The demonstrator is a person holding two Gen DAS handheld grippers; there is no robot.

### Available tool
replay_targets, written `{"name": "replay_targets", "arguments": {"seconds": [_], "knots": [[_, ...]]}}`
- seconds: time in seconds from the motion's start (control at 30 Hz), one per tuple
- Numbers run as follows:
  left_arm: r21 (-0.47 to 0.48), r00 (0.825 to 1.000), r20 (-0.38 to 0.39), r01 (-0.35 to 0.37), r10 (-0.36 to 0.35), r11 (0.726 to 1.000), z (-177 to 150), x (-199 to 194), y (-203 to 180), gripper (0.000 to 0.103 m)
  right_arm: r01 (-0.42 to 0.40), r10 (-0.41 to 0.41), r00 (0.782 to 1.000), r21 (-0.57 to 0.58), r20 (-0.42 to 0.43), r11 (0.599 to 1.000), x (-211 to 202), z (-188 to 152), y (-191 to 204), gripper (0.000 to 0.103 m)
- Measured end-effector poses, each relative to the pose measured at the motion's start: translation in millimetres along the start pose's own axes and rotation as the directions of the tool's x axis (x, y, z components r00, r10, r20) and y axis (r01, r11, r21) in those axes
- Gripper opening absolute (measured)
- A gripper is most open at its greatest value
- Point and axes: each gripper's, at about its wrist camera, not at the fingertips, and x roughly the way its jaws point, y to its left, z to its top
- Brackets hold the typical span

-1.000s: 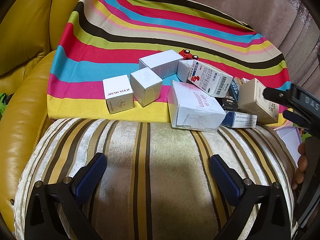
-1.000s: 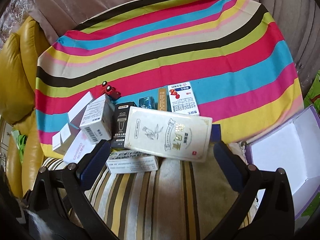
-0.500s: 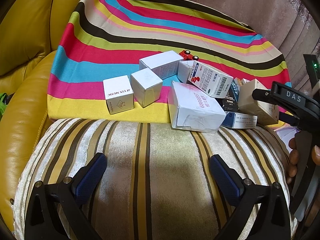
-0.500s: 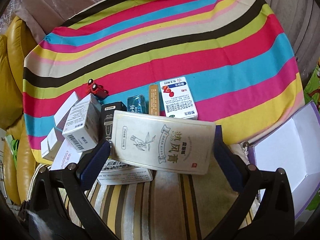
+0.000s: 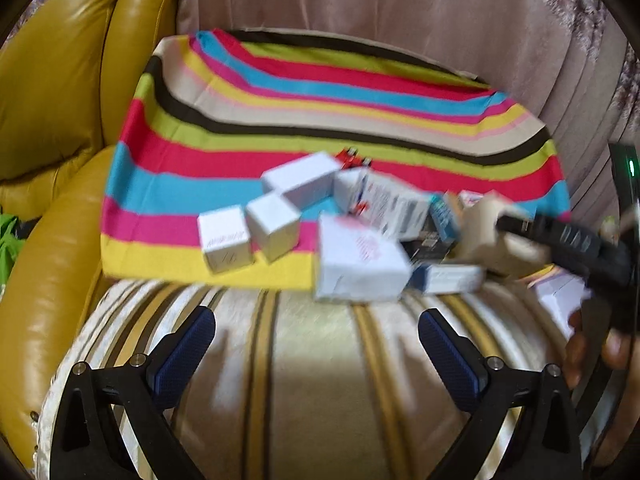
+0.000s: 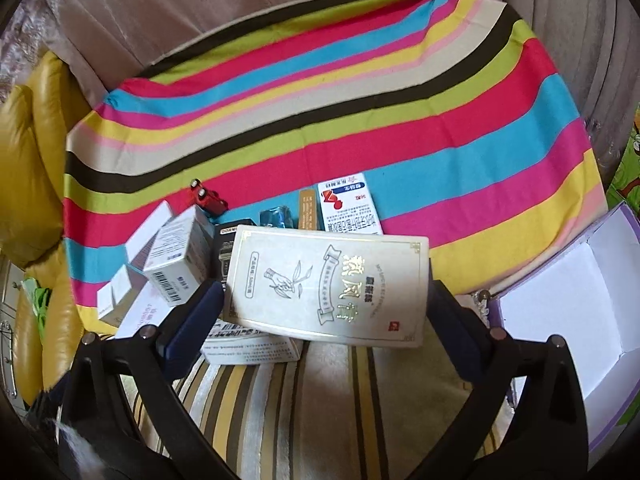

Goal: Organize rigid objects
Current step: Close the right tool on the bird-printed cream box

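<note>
A pile of small cartons lies on a bright striped cloth. My right gripper is shut on a cream box with gold lettering, holding it by its two short ends just above the pile. Under and beside it lie a black box, a barcode carton, a flat white carton, a red-and-blue medicine box and a red toy car. My left gripper is open and empty over the striped cushion, short of a large white box and two white cubes.
An open purple box with a white inside stands at the right edge of the cushion. A yellow leather armrest rises on the left. Pink upholstery backs the seat. The right gripper's arm shows in the left wrist view.
My right gripper has closed in on the cream box and raised it slightly. My left gripper has pulled back and tilted up; its view is blurred by motion.
</note>
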Motion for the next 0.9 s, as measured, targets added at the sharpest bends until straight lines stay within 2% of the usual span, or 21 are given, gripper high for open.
{"name": "replay_targets", "arguments": {"seconds": [0.03,0.27,0.3,0.4,0.43,0.53,0.63,0.77,0.9], "knots": [[0.002,1.0,0.009,0.014,-0.014,1.0,5.4,-0.2,-4.3,0.103,-0.007,0.007,1.0,0.0,0.009,1.0,-5.0,-2.2,-2.6,0.066],[-0.003,0.999,-0.001,0.047,-0.047,0.999,32.4,17.7,-31.5,0.098,-0.055,0.056,0.998,0.055,-0.018,0.997,-5.2,-7.2,-22.1,0.064],[-0.004,0.999,0.0,0.047,-0.047,0.999,33.0,18.6,-33.0,0.098,-0.061,0.062,0.998,0.059,-0.016,0.996,-5.7,-7.5,-22.9,0.066],[-0.024,0.999,0.002,0.041,-0.041,0.999,30.5,20.7,-31.8,0.098,-0.066,0.066,0.998,0.05,0.011,0.997,-11.5,-8.3,-21.3,0.092],[-0.042,0.999,0.003,0.042,-0.042,0.998,28.8,20.7,-28.2,0.098,-0.061,0.06,0.998,0.044,0.027,0.997,-14.7,-8.2,-19.1,0.094],[-0.137,0.998,0.015,0.06,-0.058,0.989,25.4,18.7,-8.9,0.098,-0.026,0.025,0.998,0.014,0.057,1.0,-22.3,-6.7,-6.2,0.1],[-0.207,0.997,0.026,0.07,-0.066,0.976,23.8,18.4,6.8,0.098,0.003,-0.003,1.0,-0.003,0.007,1.0,-11.4,-2.4,13.6,0.1],[-0.258,0.997,0.022,0.082,-0.079,0.963,22.3,22.5,18.3,0.098,0.056,-0.057,0.998,-0.015,-0.024,0.998,0.7,-3.1,30.1,0.1],[-0.272,0.994,0.025,0.105,-0.102,0.956,18.8,23.4,22.1,0.098,0.112,-0.111,0.993,0.02,-0.04,0.994,7.6,-1.8,29.7,0.1]]}}
